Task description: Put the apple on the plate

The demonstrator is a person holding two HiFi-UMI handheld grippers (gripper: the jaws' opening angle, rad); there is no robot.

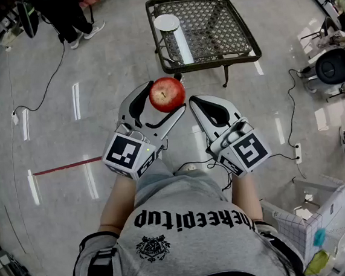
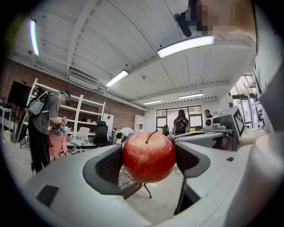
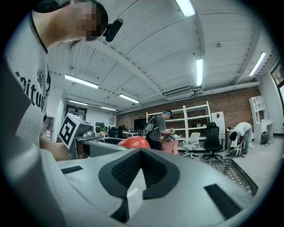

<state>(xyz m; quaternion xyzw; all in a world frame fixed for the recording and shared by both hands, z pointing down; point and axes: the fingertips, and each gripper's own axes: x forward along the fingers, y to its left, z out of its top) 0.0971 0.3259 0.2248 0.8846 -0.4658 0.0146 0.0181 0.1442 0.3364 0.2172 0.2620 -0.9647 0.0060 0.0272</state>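
Note:
A red apple (image 1: pixel 167 94) is held in the air between the jaws of my left gripper (image 1: pixel 160 103), which is shut on it; in the left gripper view the apple (image 2: pixel 148 157) fills the gap, both pads pressing its sides. My right gripper (image 1: pixel 201 108) hangs just right of it, jaws shut together with nothing between them (image 3: pixel 141 165). The apple's top (image 3: pixel 133 142) shows over the left gripper's side in the right gripper view. A white plate (image 1: pixel 167 23) lies on the far left corner of a dark metal lattice table (image 1: pixel 242 39) ahead of both grippers.
A white strip (image 1: pixel 183 45) lies on the table by the plate. Cables (image 1: pixel 292 117) and a power strip (image 1: pixel 297 152) run over the floor at right, a boxed clutter (image 1: pixel 314 224) at bottom right. Someone's legs (image 1: pixel 73 19) stand at far left. People and shelves (image 3: pixel 195 119) fill the room behind.

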